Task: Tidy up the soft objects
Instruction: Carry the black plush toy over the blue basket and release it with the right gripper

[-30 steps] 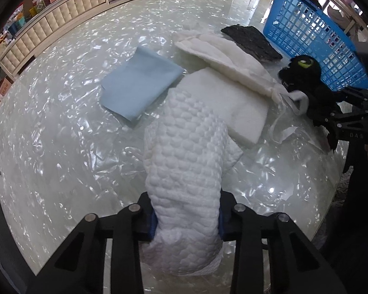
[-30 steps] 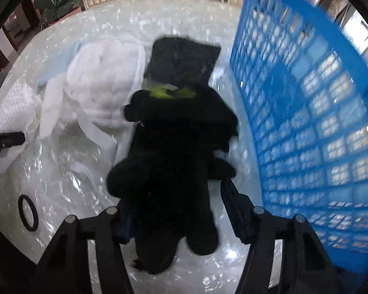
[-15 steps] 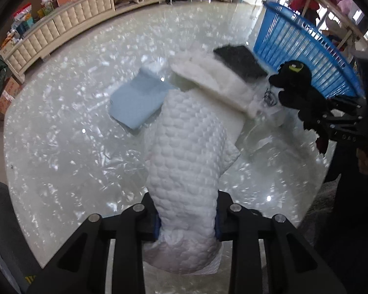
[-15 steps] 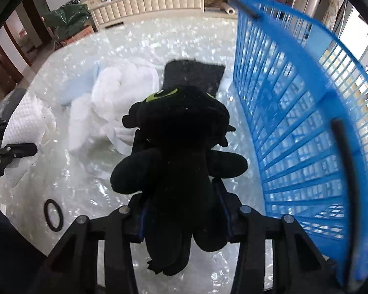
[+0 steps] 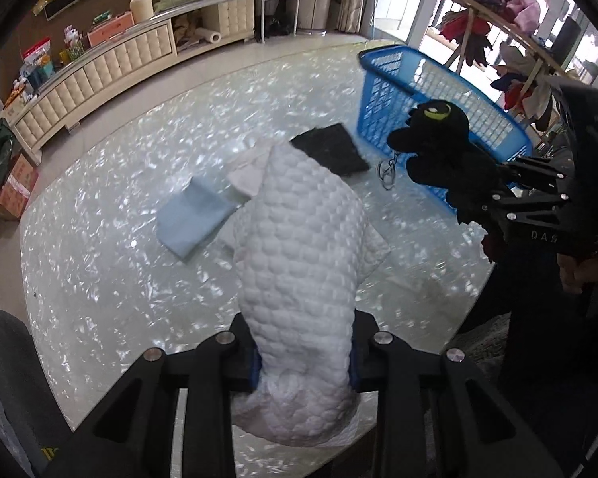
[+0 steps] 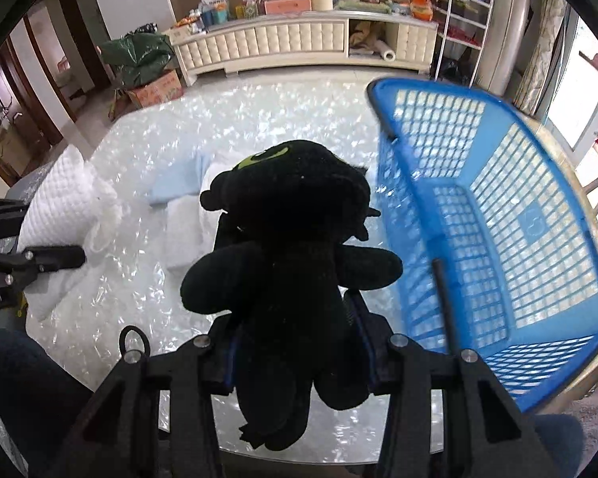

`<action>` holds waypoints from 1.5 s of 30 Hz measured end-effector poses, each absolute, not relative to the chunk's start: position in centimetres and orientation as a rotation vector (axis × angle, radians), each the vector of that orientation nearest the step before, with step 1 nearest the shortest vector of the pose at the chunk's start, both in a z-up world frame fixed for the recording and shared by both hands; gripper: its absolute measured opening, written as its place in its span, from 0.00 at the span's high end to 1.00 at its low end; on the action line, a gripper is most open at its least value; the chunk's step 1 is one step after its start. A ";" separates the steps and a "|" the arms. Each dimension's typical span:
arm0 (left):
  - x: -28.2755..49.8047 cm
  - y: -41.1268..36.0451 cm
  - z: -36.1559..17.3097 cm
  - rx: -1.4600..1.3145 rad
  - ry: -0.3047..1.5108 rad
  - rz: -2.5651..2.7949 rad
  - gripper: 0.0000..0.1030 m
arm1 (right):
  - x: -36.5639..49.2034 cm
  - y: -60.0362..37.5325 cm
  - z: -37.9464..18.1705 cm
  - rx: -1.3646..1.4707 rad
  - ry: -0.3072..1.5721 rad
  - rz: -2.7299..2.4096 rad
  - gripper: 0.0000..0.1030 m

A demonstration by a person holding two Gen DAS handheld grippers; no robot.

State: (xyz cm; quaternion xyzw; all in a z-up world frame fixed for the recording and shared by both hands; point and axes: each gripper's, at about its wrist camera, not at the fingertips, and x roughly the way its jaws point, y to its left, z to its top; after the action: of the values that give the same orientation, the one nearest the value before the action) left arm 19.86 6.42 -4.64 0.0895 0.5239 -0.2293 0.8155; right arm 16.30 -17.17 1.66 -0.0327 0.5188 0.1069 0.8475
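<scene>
My left gripper [image 5: 303,354] is shut on a white quilted cloth [image 5: 299,247] and holds it above the pearly table [image 5: 100,239]. My right gripper [image 6: 299,346] is shut on a black plush toy [image 6: 295,263] with a green eye, held in the air left of the blue basket [image 6: 498,215]. The toy [image 5: 438,139] and basket [image 5: 426,91] also show in the left wrist view. A light blue folded cloth [image 5: 191,219], a dark cloth [image 5: 331,153] and a white cloth [image 5: 247,175] lie on the table.
A black ring [image 6: 133,338] lies near the table's front edge. A cream cabinet [image 6: 283,46] stands behind the table. A clothes rack [image 5: 510,4] stands behind the basket. A dark chair [image 5: 8,378] is at the left.
Both grippers have risen with their loads. The white quilted cloth has lifted off the table. The plush toy has moved up beside the basket rim, and the basket's inside now shows.
</scene>
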 end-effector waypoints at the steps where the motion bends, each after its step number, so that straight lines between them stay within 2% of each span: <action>1: 19.8 6.1 -4.5 0.190 1.114 -0.491 0.72 | 16.2 -17.4 2.0 -0.063 1.087 0.227 0.59; 9: 19.4 4.2 -3.3 0.148 1.082 -0.473 0.72 | 15.2 -20.6 5.6 -0.047 1.018 0.211 0.58; 18: 20.3 1.9 -3.2 0.118 1.059 -0.431 0.72 | 15.6 -24.2 5.6 -0.076 1.004 0.149 0.58; 30: 21.0 -0.9 -3.7 0.062 1.023 -0.368 0.72 | 17.8 -25.2 4.2 -0.095 1.026 0.100 0.58; 45: 22.4 -2.4 -5.7 0.059 1.060 -0.371 0.72 | 19.9 -24.5 0.2 -0.134 1.127 0.025 0.58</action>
State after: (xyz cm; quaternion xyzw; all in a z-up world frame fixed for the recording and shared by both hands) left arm 22.43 -2.35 -5.67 0.0279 0.5023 -0.1761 0.8461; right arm 19.95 -24.52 0.23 -0.0635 0.5337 0.0117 0.8432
